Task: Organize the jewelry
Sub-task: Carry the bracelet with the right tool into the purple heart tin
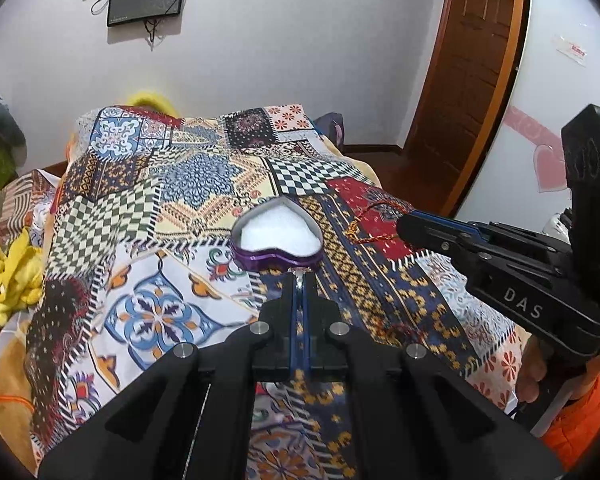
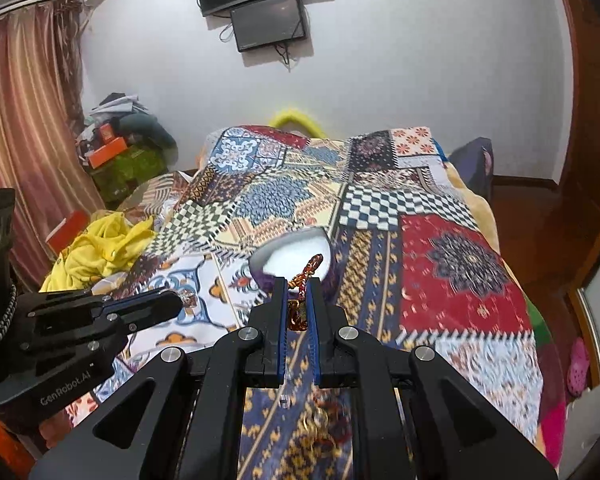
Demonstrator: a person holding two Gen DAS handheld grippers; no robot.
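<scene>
While jaws grip: one necklace (image 2: 305, 276), one box (image 1: 277, 236).

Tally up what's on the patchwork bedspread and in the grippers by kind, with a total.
Heart-shaped boxes: 1, the purple box
Beaded red-and-gold jewelry pieces: 1, held by the right gripper
Small silver pieces: 1, pinched in the left gripper
Grippers: 2
Total: 5
</scene>
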